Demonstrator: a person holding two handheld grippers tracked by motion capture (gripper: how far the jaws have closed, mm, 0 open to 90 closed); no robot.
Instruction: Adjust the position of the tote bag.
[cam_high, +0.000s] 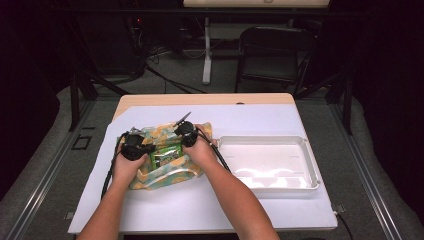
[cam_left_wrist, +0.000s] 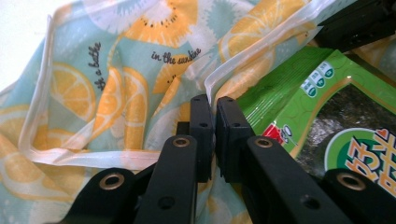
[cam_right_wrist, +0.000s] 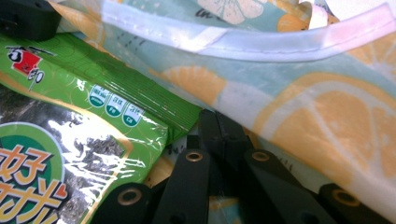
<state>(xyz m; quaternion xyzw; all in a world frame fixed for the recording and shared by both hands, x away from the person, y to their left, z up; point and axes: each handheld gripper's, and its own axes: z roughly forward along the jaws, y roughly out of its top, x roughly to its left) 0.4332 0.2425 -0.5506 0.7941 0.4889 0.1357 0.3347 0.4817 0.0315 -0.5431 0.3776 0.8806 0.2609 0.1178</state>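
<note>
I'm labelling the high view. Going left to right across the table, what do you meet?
Left gripper → green snack packet lying on the lemon-print bag → right gripper → white tray.

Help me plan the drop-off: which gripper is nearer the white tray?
Right. The right gripper sits beside the white tray; the left gripper is farther across the lemon-print bag.

One lemon-print bag (cam_high: 165, 172); one green snack packet (cam_high: 165, 156); one white tray (cam_high: 310, 170).
</note>
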